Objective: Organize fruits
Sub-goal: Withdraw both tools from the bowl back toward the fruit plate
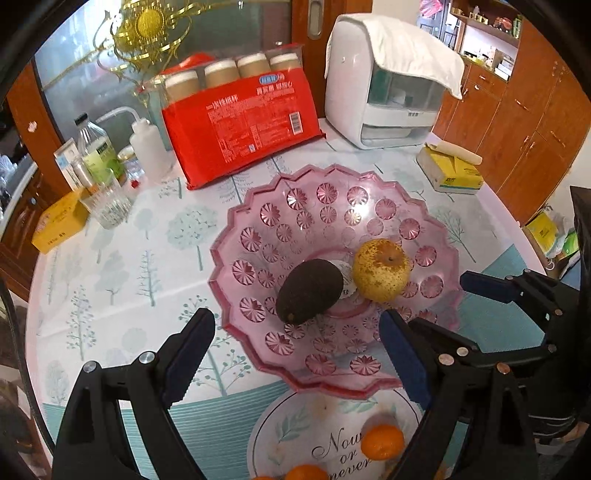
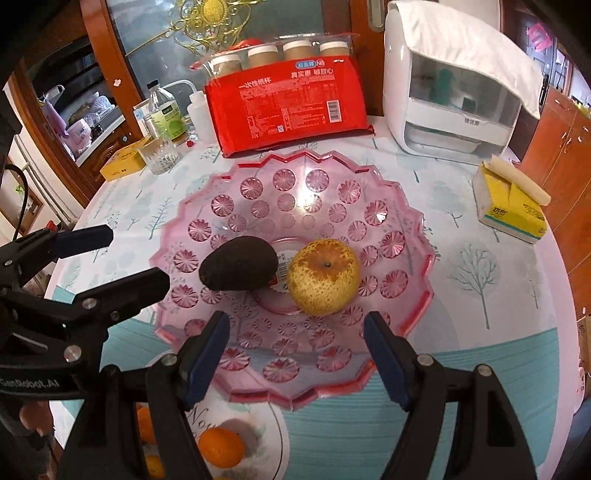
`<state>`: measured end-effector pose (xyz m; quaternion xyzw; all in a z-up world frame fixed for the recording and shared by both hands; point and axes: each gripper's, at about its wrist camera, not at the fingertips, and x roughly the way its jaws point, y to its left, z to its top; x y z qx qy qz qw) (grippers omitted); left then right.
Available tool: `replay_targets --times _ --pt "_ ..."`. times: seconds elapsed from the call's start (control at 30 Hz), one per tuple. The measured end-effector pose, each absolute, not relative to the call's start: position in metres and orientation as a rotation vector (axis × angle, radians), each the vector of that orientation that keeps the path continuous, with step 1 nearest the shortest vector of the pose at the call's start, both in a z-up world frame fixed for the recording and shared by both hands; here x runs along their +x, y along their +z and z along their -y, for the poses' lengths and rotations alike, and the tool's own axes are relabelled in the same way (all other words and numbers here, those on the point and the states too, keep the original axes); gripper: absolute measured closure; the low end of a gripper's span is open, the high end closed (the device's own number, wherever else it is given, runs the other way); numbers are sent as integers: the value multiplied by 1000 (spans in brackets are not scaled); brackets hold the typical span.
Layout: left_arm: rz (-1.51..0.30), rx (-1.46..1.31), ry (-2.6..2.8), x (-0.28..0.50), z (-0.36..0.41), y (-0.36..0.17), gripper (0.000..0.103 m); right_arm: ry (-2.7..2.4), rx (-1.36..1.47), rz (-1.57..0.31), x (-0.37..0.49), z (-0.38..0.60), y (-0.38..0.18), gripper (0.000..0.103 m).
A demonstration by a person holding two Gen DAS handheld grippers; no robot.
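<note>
1. Round table (image 1: pixel 122 258), glossy cloth printed with pale trees, teal band at the near edge; wooden cabinets (image 1: pixel 535 122) behind on the right, frosted glass door with gold ornament (image 1: pixel 147 26) behind on the left.
2. Pink plastic fruit tray (image 2: pixel 332 173), scalloped rim, flower-cut pattern, sits mid-table just beyond both grippers.
3. White countertop appliance (image 2: pixel 436 122) with a white cloth draped on top, back right. Red pack of paper cups (image 2: pixel 291 107) leans behind the tray.
4. Left gripper (image 1: pixel 295 354): jaws spread wide, nothing between the blue pads, touching nothing, hanging above the tray's near rim. Right gripper (image 2: pixel 295 354): same, wide apart, empty, over the tray's near edge. Each shows in the other's view, side by side.
5. Yellow tissue pack (image 2: pixel 513 210) right of the tray; yellow box (image 2: pixel 122 162), drinking glass (image 2: pixel 160 157), clear bottle with green label (image 2: pixel 166 114) and white squeeze bottle (image 2: pixel 197 110) at back left.
6. Pear (image 2: pixel 323 275): yellow, russet-speckled, in the tray's centre, stem pit facing up and toward the cameras.
7. Avocado (image 2: pixel 238 262): dark, lying on its side just left of the pear, not touching it; long axis runs roughly left-right in the right wrist view, narrower end toward the pear. A labelled sticker shows between them.
8. Tangerines (image 1: pixel 382 441) on a printed round mat (image 1: pixel 295 432) at the near edge, outside the tray, below the grippers; at least two visible, others partly hidden.
</note>
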<state>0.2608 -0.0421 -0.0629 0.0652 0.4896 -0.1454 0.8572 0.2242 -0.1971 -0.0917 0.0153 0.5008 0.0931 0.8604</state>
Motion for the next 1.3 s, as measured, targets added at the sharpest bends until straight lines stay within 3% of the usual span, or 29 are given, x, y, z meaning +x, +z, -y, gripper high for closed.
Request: replay_targets --times 0.77,1.3 --pt "-966 155 -339 179 8 21 9 174 19 -921 132 169 -8 27" --pt "-891 198 -311 116 -15 35 9 188 17 -867 66 139 10 27"
